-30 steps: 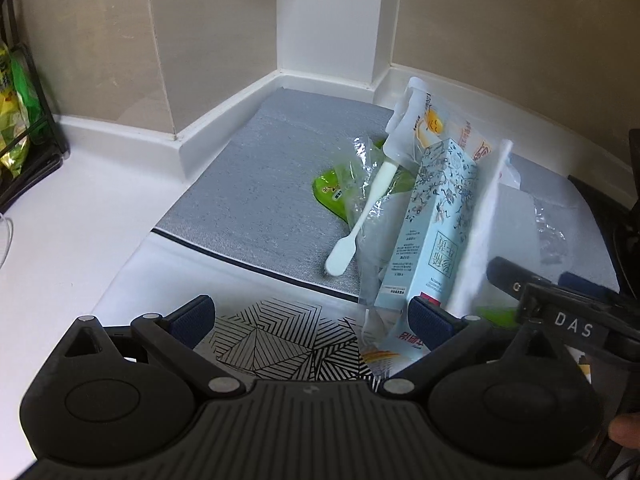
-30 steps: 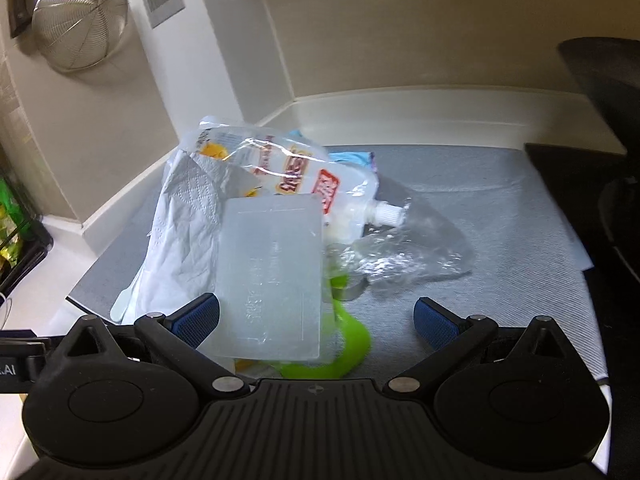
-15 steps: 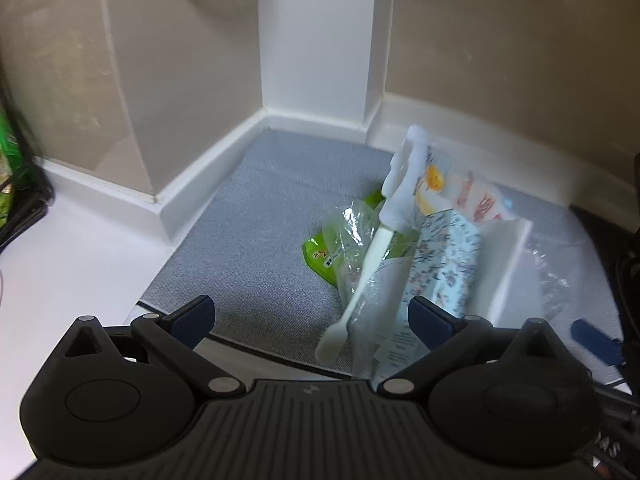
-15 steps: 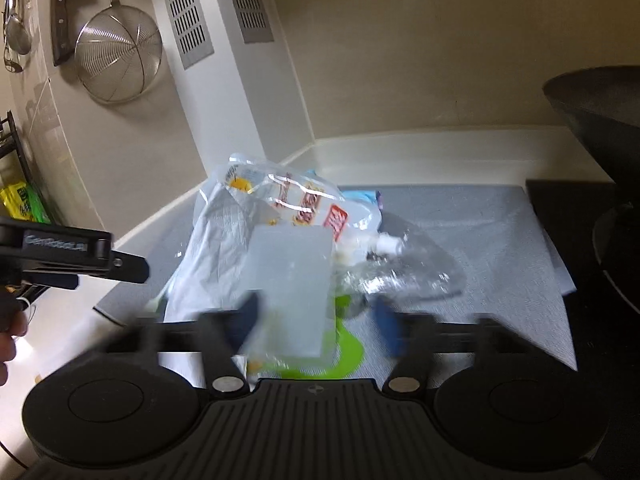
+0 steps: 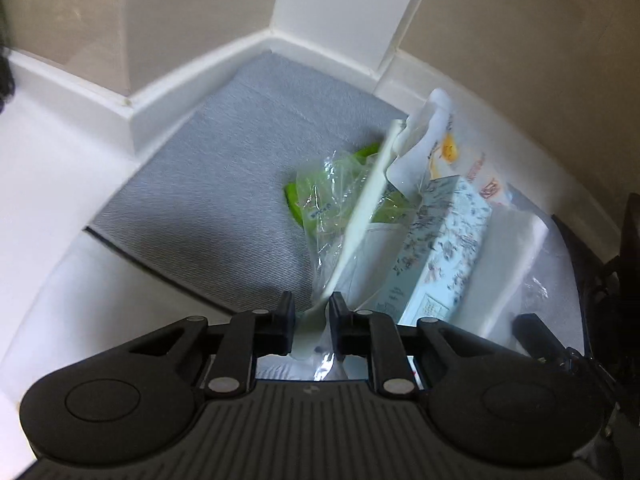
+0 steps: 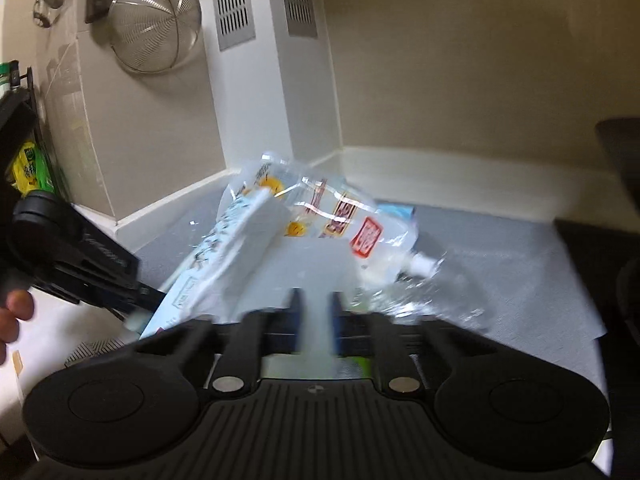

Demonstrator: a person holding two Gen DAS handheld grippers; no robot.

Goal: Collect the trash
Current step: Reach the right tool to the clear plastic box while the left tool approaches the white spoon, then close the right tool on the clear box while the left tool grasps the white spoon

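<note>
Mat: grey, fine woven texture. Surface: white. Carton: pale blue, dark speckled print. Wrapper: bright green. Pouch: clear, red label, yellow faces. Spoon: cream. Strainer: silver mesh.

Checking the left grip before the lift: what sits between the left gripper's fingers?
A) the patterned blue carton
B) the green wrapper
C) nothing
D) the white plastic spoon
D: in the left wrist view the left gripper has just closed on the white plastic spoon, whose handle runs up from between the pads.
</note>
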